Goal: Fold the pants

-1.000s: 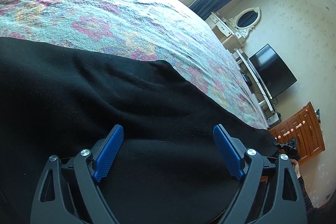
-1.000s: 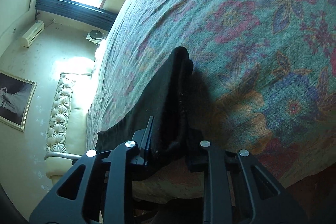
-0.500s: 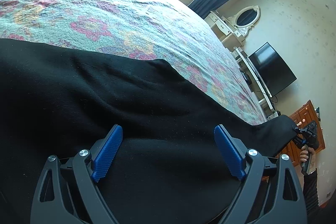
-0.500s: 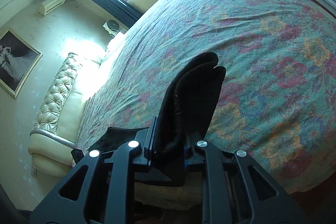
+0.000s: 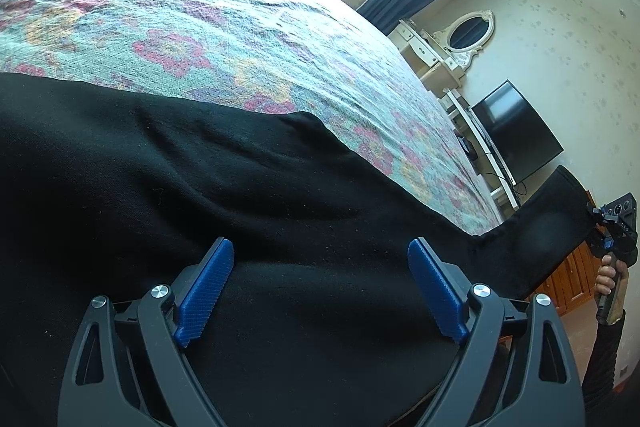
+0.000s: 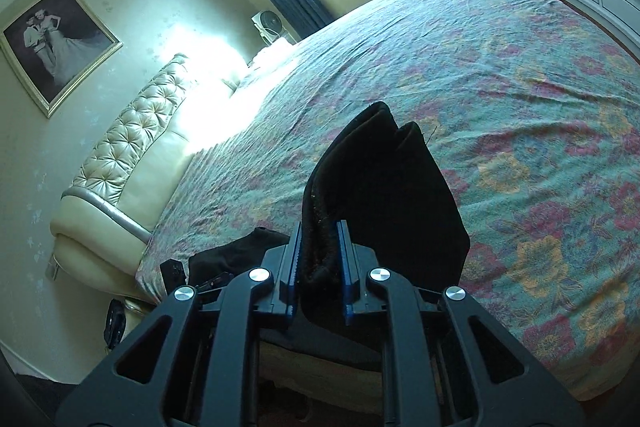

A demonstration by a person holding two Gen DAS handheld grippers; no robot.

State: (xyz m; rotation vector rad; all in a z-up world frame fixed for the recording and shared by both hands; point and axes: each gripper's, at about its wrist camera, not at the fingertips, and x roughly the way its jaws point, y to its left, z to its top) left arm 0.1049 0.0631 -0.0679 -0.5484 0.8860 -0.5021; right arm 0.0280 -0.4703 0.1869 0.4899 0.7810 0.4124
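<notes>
Black pants (image 5: 200, 195) lie across the near part of a floral bedspread (image 5: 224, 39). My left gripper (image 5: 320, 287) is open, its blue pads spread wide just over the black cloth near the waist end. My right gripper (image 6: 318, 267) is shut on the leg end of the pants (image 6: 384, 179) and holds it lifted above the bed. In the left wrist view the right gripper (image 5: 612, 227) shows at the far right, with the leg end (image 5: 552, 227) raised off the bed edge.
The bed's cream tufted headboard (image 6: 132, 147) stands at the left in the right wrist view. A TV (image 5: 516, 135), a white dresser with oval mirror (image 5: 468, 35) and a wooden cabinet (image 5: 568, 279) stand beyond the bed's foot.
My right gripper has lifted the leg end of the pants up off the bed edge and tilted upward. My left gripper has stayed open over the cloth.
</notes>
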